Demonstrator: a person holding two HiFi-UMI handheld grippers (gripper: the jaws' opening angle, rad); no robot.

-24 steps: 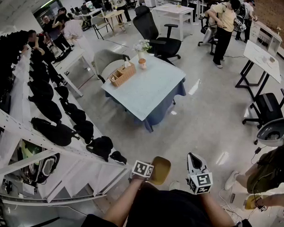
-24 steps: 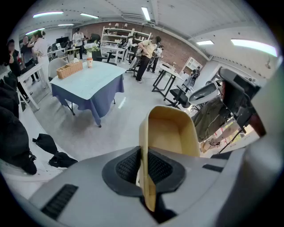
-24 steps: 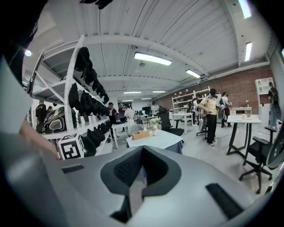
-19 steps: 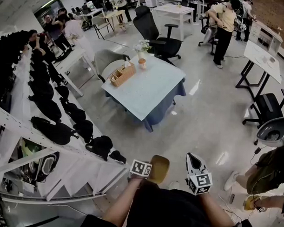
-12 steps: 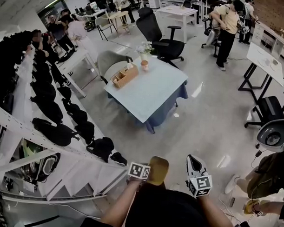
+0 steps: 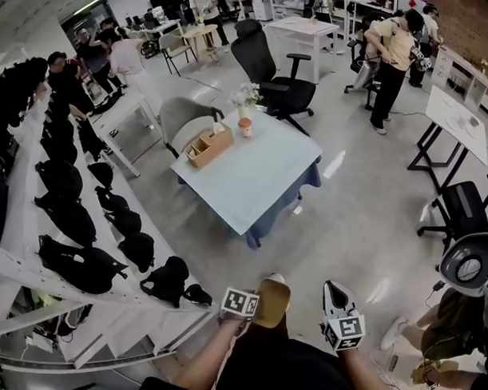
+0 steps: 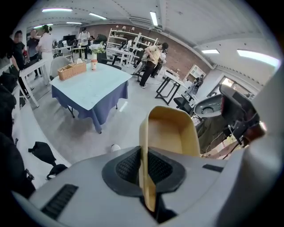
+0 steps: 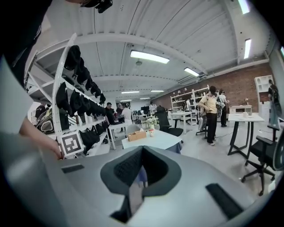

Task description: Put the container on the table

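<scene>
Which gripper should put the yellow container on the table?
Left. The left gripper is shut on the wall of the yellow container, so it probably only has to carry it to the table ahead. The right gripper holds nothing and would need a handover first.

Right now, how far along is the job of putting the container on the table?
Done: the tan container is picked up, with the left gripper shut on its wall. In hand: it is held above the floor, well short of the blue-clothed table. Left: reach the table, set the container on a bare part, release. The right gripper is shut and empty.
</scene>
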